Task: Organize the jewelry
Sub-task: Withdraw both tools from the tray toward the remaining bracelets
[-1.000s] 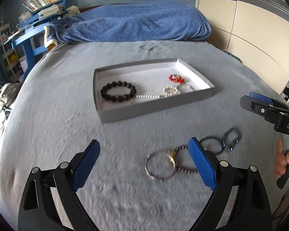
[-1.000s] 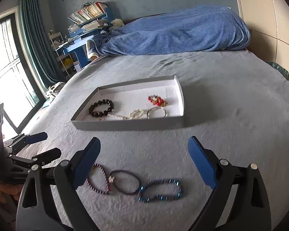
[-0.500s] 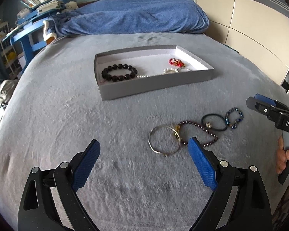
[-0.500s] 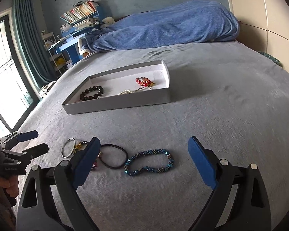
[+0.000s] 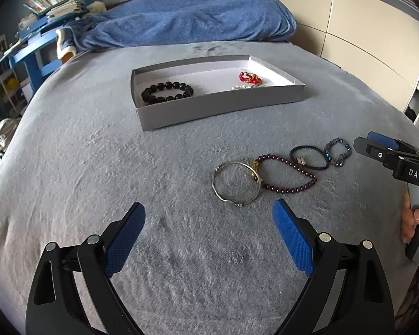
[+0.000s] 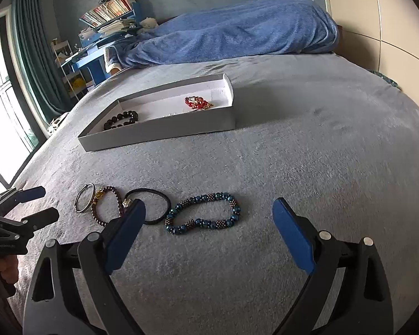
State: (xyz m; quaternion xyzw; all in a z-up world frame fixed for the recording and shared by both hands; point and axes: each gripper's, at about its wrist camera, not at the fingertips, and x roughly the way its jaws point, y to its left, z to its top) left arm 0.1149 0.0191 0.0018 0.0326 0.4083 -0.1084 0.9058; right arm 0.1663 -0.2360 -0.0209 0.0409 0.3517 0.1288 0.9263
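A grey tray (image 5: 220,109) (image 6: 159,135) on the bed holds a black bead bracelet (image 5: 167,92) (image 6: 121,119), a red ornament (image 5: 250,78) (image 6: 197,102) and pearl pieces. Loose on the blanket nearer me lie a silver bangle (image 5: 236,182) (image 6: 84,197), a dark purple bead bracelet (image 5: 287,177) (image 6: 106,205), a black hair tie (image 5: 308,157) (image 6: 153,205) and a blue beaded bracelet (image 5: 337,152) (image 6: 204,213). My left gripper (image 5: 209,234) is open, just short of the bangle. My right gripper (image 6: 209,234) is open, just short of the blue bracelet.
A blue blanket heap (image 5: 187,25) (image 6: 237,30) lies at the head of the bed. A blue desk with books (image 6: 109,30) and a curtained window (image 6: 19,64) stand to the left. A pale wardrobe (image 5: 357,22) is on the right. A hand (image 5: 413,217) holds the right gripper's handle.
Both grippers have pulled back and dropped lower toward the blanket, so the loose bracelets now lie ahead of the fingertips. Both stay open; nothing has been picked up.
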